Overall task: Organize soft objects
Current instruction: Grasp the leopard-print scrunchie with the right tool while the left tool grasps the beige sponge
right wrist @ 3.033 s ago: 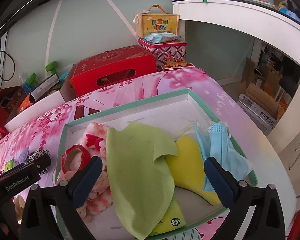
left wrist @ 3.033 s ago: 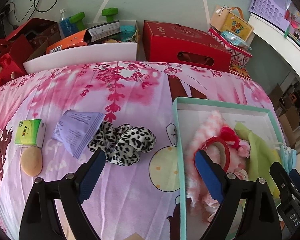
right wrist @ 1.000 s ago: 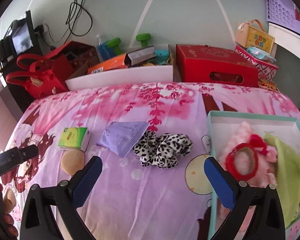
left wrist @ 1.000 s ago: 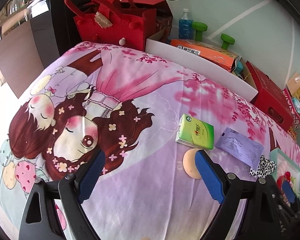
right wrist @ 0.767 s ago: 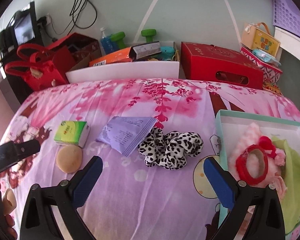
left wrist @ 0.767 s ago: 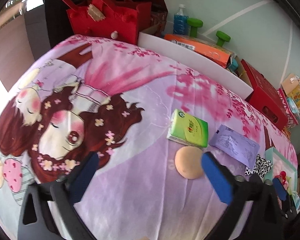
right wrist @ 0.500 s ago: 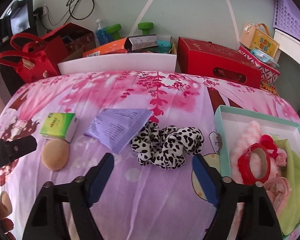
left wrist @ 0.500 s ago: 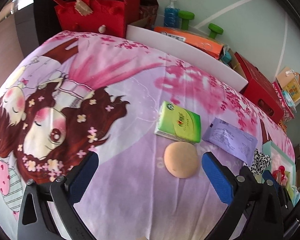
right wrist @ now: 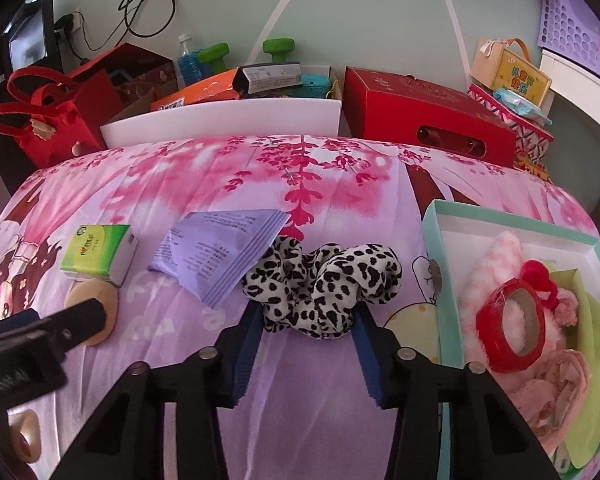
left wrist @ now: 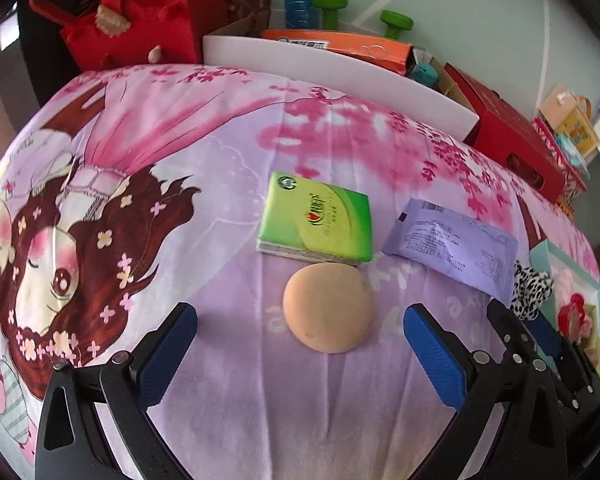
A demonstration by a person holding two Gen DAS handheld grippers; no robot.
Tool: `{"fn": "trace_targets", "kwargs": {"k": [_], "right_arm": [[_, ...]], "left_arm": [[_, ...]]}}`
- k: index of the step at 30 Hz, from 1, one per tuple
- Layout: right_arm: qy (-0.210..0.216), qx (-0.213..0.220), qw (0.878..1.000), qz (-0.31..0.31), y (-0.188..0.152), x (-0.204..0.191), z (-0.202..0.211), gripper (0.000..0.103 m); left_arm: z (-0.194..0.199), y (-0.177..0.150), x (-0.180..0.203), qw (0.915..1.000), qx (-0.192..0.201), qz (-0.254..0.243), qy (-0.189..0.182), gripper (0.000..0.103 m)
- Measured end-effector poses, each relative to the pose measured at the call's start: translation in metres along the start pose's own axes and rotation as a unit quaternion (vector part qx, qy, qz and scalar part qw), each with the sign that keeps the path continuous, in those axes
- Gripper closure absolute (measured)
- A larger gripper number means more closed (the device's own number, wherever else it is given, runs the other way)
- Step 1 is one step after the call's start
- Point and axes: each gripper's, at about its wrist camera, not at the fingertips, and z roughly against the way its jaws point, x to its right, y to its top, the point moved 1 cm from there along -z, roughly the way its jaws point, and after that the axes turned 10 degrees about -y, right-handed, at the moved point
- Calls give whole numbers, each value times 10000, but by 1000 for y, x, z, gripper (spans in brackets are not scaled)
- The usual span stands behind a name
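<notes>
On the pink cartoon bedsheet (left wrist: 228,128) we find both tongs low over the cloth. We note the left gripper (left wrist: 300,340) spread wide, its blue pads on either side of the round tan sponge puff (left wrist: 327,307), which lies flat between them; neither pad touches it. Just beyond the puff, touching its far edge, sits a green tissue pack (left wrist: 317,218), and to the right of that a lilac sachet (left wrist: 453,246) lies flat. From the right wrist view we see the right gripper (right wrist: 305,320) with its jaws closing on the leopard-print scrunchie (right wrist: 323,286): the scrunchie's near part lies between the two blue pads, which sit against its sides, and the rest bunches out beyond the fingertips; whether they already press into the fabric we cannot tell. One corner of the lilac sachet rests against the scrunchie's left end. To the right, apart from the scrunchie, stands the teal-rimmed box (right wrist: 431,216), holding a pink fluffy cloth (right wrist: 495,268), a red hair tie (right wrist: 513,328) and a yellow-green cloth (right wrist: 597,344). Behind the sheet, by the wall, we log a white bin (right wrist: 228,122), a red carton (right wrist: 427,116) and a red felt bag (right wrist: 56,120).
</notes>
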Motion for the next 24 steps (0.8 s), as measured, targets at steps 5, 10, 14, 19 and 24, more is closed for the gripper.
{"fn": "trace_targets", "kwargs": {"k": [5,10,14,19,24], "right_arm": [[40,-15,10000,-62,0,3,0,64],[73,-37,9999,-103,0,4,1,65],[109,-55,9998,-139,0,6,1,65],[131,-62,9998,-166,1,7,1,67],[153,-38,9997,-197,1,9,4,73]], "left_arm": [[-4,0,5,9999,-26,-127,63,2],[-8,-1,8,9996,-65,-196,199,24],[-9,-3,10,9990,-79,-301,336,40],[-6,-2,9,9992,-62,-277,278,56],[-4,-2,9,9993,-57,-277,249,57]]}}
